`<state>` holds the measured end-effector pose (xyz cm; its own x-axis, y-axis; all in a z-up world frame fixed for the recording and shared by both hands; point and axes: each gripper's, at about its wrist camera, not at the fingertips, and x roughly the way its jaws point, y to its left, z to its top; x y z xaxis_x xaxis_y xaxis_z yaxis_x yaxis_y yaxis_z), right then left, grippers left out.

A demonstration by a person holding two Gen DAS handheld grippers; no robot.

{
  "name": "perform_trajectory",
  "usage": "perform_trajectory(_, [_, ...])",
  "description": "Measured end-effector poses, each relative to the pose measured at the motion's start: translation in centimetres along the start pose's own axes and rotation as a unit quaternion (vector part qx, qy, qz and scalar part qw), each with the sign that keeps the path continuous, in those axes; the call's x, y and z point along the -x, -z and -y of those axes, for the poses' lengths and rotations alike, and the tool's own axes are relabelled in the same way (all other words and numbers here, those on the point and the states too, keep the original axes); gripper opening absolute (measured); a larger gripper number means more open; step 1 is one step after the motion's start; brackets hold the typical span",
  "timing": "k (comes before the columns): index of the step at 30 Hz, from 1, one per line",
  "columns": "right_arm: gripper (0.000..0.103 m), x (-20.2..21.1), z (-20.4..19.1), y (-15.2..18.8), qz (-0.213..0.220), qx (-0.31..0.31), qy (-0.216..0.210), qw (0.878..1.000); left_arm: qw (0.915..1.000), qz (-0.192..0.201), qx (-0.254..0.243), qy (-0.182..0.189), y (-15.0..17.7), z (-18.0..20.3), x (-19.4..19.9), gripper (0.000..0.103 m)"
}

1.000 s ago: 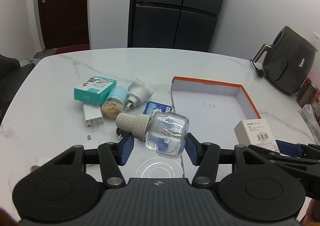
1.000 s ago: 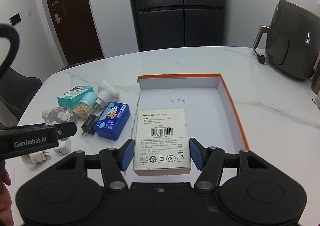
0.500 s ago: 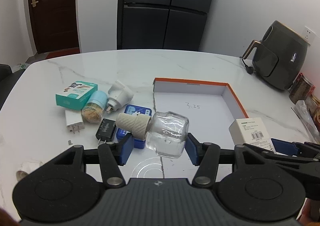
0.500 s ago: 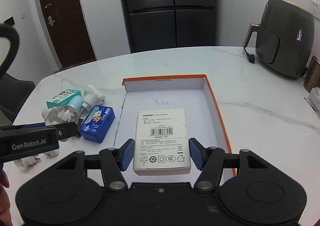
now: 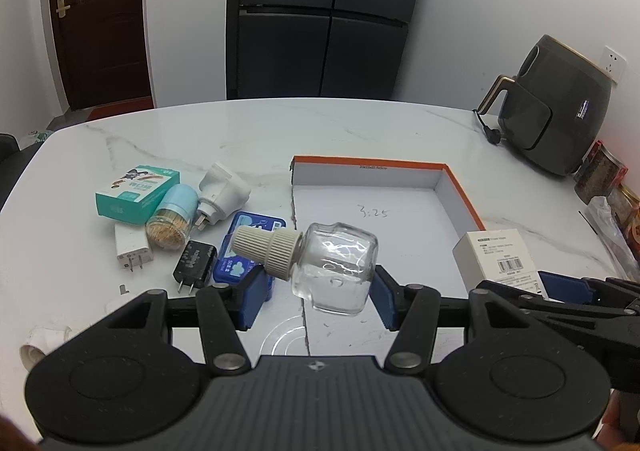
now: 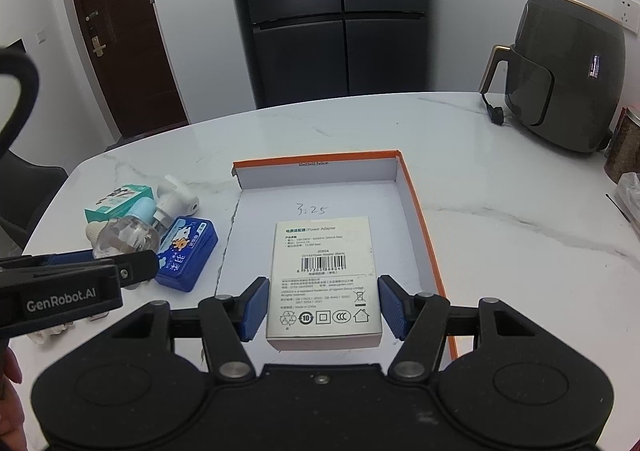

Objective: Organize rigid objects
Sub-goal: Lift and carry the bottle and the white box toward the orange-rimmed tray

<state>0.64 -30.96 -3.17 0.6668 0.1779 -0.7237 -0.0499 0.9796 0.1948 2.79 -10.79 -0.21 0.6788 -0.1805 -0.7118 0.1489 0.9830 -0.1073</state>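
A clear glass bottle with a cream ribbed cap lies sideways between the blue pads of my left gripper, which is shut on it, over the near left corner of the tray. The tray is a shallow white box with an orange rim and holds nothing on its floor. My right gripper is shut on a white power adapter box, held flat above the tray floor. The same adapter box shows at the right in the left wrist view.
Left of the tray lie a teal carton, a toothpick jar, a white plug adapter, a blue tin, a black charger and a white charger. A dark air fryer stands at the back right.
Both grippers have moved to the right with their loads, so the tray and the pile slide left in both views. Neither grip has changed.
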Motion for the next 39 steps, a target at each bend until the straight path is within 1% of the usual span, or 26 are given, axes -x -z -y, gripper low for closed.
perform_trajectory(19, [0.071, -1.1, 0.4, -1.4, 0.003, 0.010, -0.009, 1.000, 1.0000, 0.003, 0.002, -0.002, -1.1, 0.9, -0.8, 0.056])
perform_trajectory(31, [0.071, -2.3, 1.4, -3.9, 0.013, 0.020, -0.010, 1.000, 1.0000, 0.008, 0.001, 0.001, -2.9, 2.2, -2.5, 0.056])
perform_trajectory(39, [0.071, -3.3, 2.7, -5.5, 0.018, 0.025, -0.003, 1.000, 1.0000, 0.007, 0.001, 0.006, -3.8, 3.3, -4.1, 0.056])
